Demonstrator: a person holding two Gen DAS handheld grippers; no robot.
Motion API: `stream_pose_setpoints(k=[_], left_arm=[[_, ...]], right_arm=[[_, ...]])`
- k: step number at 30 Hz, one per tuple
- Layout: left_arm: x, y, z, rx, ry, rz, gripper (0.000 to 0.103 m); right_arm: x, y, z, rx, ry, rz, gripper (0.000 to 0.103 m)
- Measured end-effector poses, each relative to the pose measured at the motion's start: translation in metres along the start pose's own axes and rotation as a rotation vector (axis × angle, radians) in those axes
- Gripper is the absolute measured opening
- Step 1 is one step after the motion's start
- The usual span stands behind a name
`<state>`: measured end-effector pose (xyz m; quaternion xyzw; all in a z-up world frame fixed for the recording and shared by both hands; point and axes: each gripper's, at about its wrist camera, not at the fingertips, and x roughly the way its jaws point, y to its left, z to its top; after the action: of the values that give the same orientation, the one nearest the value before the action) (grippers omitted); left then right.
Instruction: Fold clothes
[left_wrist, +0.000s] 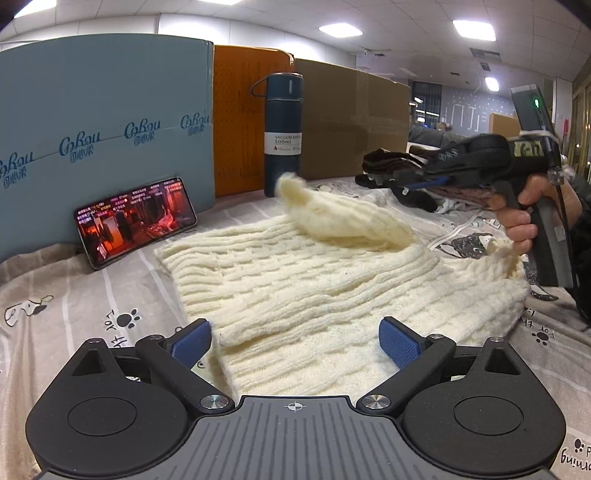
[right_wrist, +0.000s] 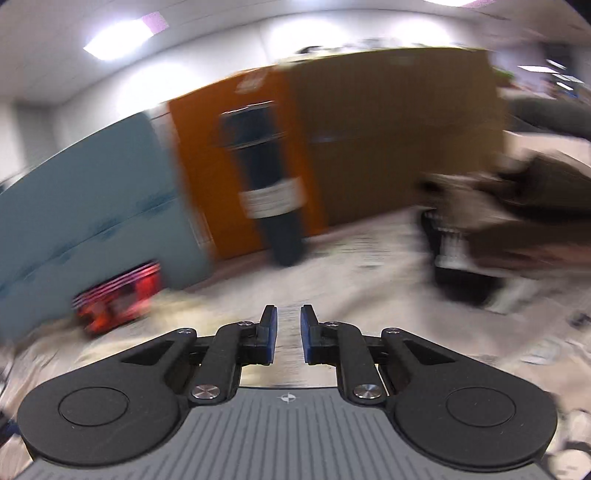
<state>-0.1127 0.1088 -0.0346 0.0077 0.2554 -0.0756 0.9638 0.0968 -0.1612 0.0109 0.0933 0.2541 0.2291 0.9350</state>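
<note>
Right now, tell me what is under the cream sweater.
The cream sweater lies on a grey bedsheet printed with paws and dogs. Whatever sits beneath its middle is covered.

Chunky cream knit sweater (left_wrist: 314, 280) on printed cotton sheet (left_wrist: 74, 295); matt cardboard box (left_wrist: 351, 122), glossy phone (left_wrist: 136, 221)

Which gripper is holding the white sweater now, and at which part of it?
Neither. The left gripper is open above the sweater, near its front edge. The right gripper has a small gap between its fingers, and nothing is in it.
</note>
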Motion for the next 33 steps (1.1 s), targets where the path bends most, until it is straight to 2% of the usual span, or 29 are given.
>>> stream_pose_setpoints(k=[3, 5, 6, 7, 8, 11, 13, 14, 17, 19, 20, 21, 22, 23, 24, 26, 27, 31, 33], left_arm=[[0.000, 0.000, 0.000, 0.001, 0.003, 0.001, 0.099], [0.001, 0.001, 0.000, 0.000, 0.009, 0.000, 0.099], [0.002, 0.001, 0.000, -0.001, 0.011, -0.001, 0.099], [0.002, 0.001, 0.000, -0.001, 0.013, -0.001, 0.099], [0.002, 0.000, 0.000, 0.002, 0.013, 0.002, 0.099], [0.002, -0.001, 0.000, 0.008, 0.012, 0.006, 0.099], [0.002, -0.001, -0.001, 0.008, 0.011, 0.006, 0.099], [0.002, -0.001, -0.001, 0.008, 0.011, 0.006, 0.099], [0.001, -0.001, -0.001, 0.012, 0.008, 0.007, 0.099], [0.001, -0.002, -0.001, 0.014, 0.007, 0.007, 0.099], [0.001, -0.002, -0.001, 0.015, 0.007, 0.008, 0.099], [0.001, -0.002, -0.001, 0.015, 0.008, 0.007, 0.099], [0.001, -0.002, -0.001, 0.013, 0.010, 0.006, 0.099], [0.002, -0.001, -0.001, 0.011, 0.011, 0.005, 0.099], [0.002, -0.001, -0.001, 0.009, 0.013, 0.004, 0.099], [0.002, 0.000, -0.001, 0.006, 0.016, 0.000, 0.099], [0.002, 0.000, -0.001, 0.006, 0.016, 0.000, 0.099], [0.003, 0.000, -0.001, 0.002, 0.021, -0.002, 0.099], [0.004, 0.001, -0.001, 0.001, 0.026, -0.003, 0.100]], right_arm=[[0.000, -0.040, -0.004, 0.091, 0.035, -0.073, 0.013], [-0.003, -0.052, -0.007, 0.114, 0.063, -0.017, 0.016], [-0.004, -0.051, -0.008, 0.099, 0.069, 0.014, 0.027], [-0.008, -0.042, -0.009, 0.061, 0.055, 0.048, 0.046], [-0.011, -0.033, -0.010, 0.024, 0.041, 0.082, 0.052], [-0.015, 0.013, -0.016, -0.183, 0.011, 0.192, 0.062], [-0.014, 0.051, -0.025, -0.356, 0.023, 0.277, 0.080], [-0.013, 0.069, -0.033, -0.450, 0.035, 0.320, 0.084], [-0.008, 0.116, -0.056, -0.709, 0.033, 0.385, 0.086], [0.003, 0.136, -0.063, -0.763, 0.061, 0.387, 0.086], [0.011, 0.142, -0.063, -0.760, 0.082, 0.388, 0.086], [0.019, 0.144, -0.060, -0.732, 0.108, 0.389, 0.081], [0.027, 0.141, -0.057, -0.694, 0.129, 0.380, 0.057], [0.036, 0.134, -0.052, -0.654, 0.147, 0.363, 0.038], [0.044, 0.127, -0.048, -0.613, 0.161, 0.339, 0.013], [0.056, 0.109, -0.038, -0.515, 0.145, 0.316, 0.011], [0.052, 0.099, -0.032, -0.470, 0.118, 0.295, 0.008], [0.031, 0.049, -0.010, -0.268, -0.001, 0.189, 0.007], [0.024, 0.019, -0.005, -0.146, -0.020, 0.116, 0.008]])
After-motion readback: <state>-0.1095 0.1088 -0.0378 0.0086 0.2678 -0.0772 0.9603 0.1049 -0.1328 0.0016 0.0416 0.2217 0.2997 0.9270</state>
